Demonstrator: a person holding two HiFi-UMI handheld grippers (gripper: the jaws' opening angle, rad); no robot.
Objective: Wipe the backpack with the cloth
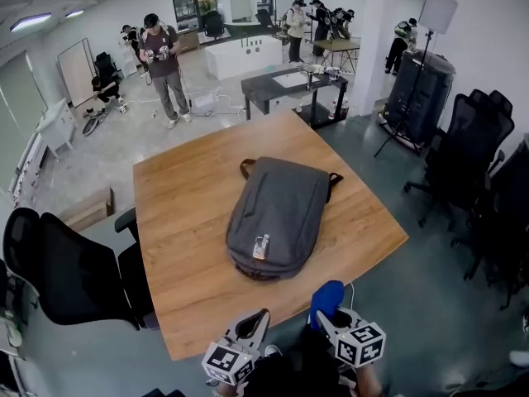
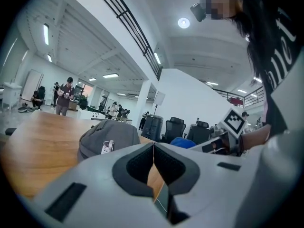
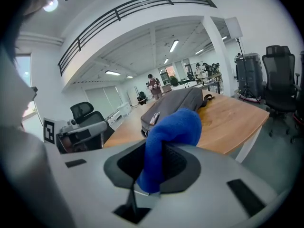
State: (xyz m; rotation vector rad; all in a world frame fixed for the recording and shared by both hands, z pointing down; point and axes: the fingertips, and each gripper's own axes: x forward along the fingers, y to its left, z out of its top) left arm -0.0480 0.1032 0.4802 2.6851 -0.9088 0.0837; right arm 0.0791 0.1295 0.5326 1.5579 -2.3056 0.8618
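— Where was the left gripper [image 2: 153,151]?
— At the table's [image 1: 182,188] six o'clock edge, jaws pressed together on nothing.
— And the backpack [image 1: 279,213]?
— Flat mid-table, at twelve o'clock from both grippers. It looked unwiped, though the view was too small to be sure.
— The right gripper [image 3: 159,148]?
— Clamped on the blue cloth [image 3: 173,127], clear of the bag. All the wiping was left to do.

backpack [image 1: 279,213] on table [image 1: 182,197], cloth [image 3: 173,127] in right gripper [image 3: 160,150] before it
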